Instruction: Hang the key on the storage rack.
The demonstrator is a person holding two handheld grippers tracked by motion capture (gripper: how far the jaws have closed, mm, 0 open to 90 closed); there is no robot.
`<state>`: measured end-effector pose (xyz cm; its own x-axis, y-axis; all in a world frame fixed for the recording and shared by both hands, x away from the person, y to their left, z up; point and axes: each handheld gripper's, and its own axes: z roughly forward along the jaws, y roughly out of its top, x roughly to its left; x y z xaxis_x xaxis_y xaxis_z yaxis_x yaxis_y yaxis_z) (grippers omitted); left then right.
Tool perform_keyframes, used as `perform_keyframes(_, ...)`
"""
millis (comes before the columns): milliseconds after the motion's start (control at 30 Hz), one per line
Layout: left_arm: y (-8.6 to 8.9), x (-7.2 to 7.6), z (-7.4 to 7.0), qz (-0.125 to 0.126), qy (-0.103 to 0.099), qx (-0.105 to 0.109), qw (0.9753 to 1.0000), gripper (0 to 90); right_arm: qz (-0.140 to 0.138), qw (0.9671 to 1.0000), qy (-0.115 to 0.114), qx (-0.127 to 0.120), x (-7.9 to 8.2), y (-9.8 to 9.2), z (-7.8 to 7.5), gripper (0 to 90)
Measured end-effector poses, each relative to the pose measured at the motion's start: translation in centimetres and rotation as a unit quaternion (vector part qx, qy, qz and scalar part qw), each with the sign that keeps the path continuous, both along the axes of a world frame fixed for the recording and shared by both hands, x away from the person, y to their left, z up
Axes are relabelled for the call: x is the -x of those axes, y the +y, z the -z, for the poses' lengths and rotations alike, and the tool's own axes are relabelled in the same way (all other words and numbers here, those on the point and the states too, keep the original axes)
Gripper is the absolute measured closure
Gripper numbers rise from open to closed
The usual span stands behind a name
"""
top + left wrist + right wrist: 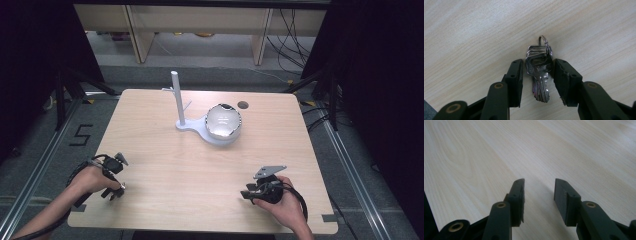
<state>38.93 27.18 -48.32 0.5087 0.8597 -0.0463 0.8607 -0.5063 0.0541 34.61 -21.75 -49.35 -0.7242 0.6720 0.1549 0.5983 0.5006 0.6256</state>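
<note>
Keys [539, 72] on a ring were seen lying flat on the pale wooden table [165, 165], near its front left corner, between the parted jaws of the left claw [537, 75]. In the left gripper view the bunch was framed closely: the right pad appeared to touch or nearly touch the key heads, while a narrow gap was left at the left pad, so the claw was taken as open and not yet gripping. The step in hand was judged to be the grasp of the bunch. For a sound grasp, the jaws were best kept low against the table and centred on the stacked heads rather than on the thin blades, since the blades were fanned and could slip or splay under pressure. Closure was best made slowly, so that the bunch was not pushed sideways by the nearer pad. In the high view the left claw [116, 189] was held by a hand at the table's front edge. The right claw [539, 195] was held open above bare wood at the front right [248, 194], idle. A white stand [179, 100] with a post and pegs, and a shiny round object [224, 121] on its base, stood well apart at the middle rear; the pegs were judged a likely place for the ring.
</note>
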Motion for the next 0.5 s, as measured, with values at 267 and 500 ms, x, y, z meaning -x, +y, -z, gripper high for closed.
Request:
perform_keyframes(267,0.02,0.21,0.03,0.038,-0.013,-0.008,0.9992,66.5,-0.006,1.0000,-0.007,0.004,-0.01,-0.01,0.12,60.6)
perform_keyframes(500,0.20,0.66,0.04,0.039,-0.018,0.001,0.9991,66.7,-0.001,1.0000,0.004,-0.002,0.06,0.03,-0.02,60.7)
